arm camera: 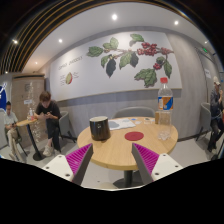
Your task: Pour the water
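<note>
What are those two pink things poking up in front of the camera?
They are the gripper's two fingers. Each carries a bright magenta pad on its inner face, wedge-shaped and narrowing toward the tip, backed by a pale whitish body. No cables or markings show on them.

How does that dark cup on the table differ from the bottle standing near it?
The dark cup is short, wide and opaque; the bottle is tall, slim and clear, with an orange cap and a label. The cup stands nearer the table's middle, the bottle towards its far edge. Both stand upright, beyond the open gripper.
</note>
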The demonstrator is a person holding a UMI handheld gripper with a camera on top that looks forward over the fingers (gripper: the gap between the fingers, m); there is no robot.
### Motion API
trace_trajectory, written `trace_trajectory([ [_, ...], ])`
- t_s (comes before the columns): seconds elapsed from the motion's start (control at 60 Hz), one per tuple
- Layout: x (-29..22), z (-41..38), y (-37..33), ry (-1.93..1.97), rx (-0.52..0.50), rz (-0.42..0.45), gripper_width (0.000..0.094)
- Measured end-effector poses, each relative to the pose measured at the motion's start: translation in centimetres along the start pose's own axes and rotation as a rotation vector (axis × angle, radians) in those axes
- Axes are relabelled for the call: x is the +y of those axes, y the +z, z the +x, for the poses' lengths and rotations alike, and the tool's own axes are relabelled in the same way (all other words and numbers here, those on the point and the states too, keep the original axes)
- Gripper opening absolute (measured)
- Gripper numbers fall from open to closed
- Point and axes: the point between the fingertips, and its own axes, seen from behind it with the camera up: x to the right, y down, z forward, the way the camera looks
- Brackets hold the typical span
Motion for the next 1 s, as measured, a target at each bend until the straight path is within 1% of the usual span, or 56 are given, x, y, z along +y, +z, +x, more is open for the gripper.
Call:
trace_trajectory([
  [0.033, -0.3, 0.1, 0.1, 0.005, 0.002, 0.009, 0.0844],
  [0.05, 0.2, 0.7, 1.3, 0.005, 0.002, 0.022, 0.0846],
  [0.083, -0.4, 0.0, 0.1, 0.01, 0.0, 0.024, 0.0845],
  [0.1, 0.0, 0.6, 1.3, 0.008, -0.004, 0.035, 0.0845],
  [0.133, -0.9, 0.5, 0.6, 0.009, -0.011, 0.033, 0.0847],
  [0.233, -1.1, 1.4, 1.2, 0.007, -0.005, 0.045, 0.0845],
  [0.25, -0.9, 2.6, 2.9, 0.002, -0.007, 0.049, 0.0845],
  [0.267, -1.7, 2.5, 0.8, 0.001, 0.001, 0.037, 0.0846],
  [0.317, -1.7, 4.0, 1.3, -0.005, 0.016, 0.04, 0.0844],
  [0.35, -1.9, 5.3, 1.7, -0.008, 0.03, 0.045, 0.0844],
  [0.367, -1.4, 6.4, 3.9, -0.011, 0.036, 0.057, 0.0845],
  [0.383, -2.6, 6.2, 1.8, -0.011, 0.05, 0.043, 0.0844],
  [0.5, -3.9, 11.5, 3.3, -0.038, 0.128, 0.038, 0.0845],
  [0.517, -3.0, 12.3, 4.4, -0.042, 0.137, 0.046, 0.0845],
  [0.567, -4.4, 14.3, 5.0, -0.051, 0.169, 0.039, 0.0845],
  [0.683, -5.7, 18.8, 7.9, -0.063, 0.225, 0.075, 0.0845],
  [0.767, -7.1, 21.5, 10.5, -0.06, 0.263, 0.085, 0.0843],
  [0.867, -8.0, 23.2, 13.1, -0.057, 0.257, 0.095, 0.0844],
  [0.95, -9.5, 23.8, 14.8, -0.046, 0.251, 0.132, 0.0845],
  [0.983, -9.8, 23.8, 15.3, -0.046, 0.243, 0.144, 0.0828],
  [1.0, -9.9, 23.7, 15.6, -0.047, 0.234, 0.147, 0.0805],
])
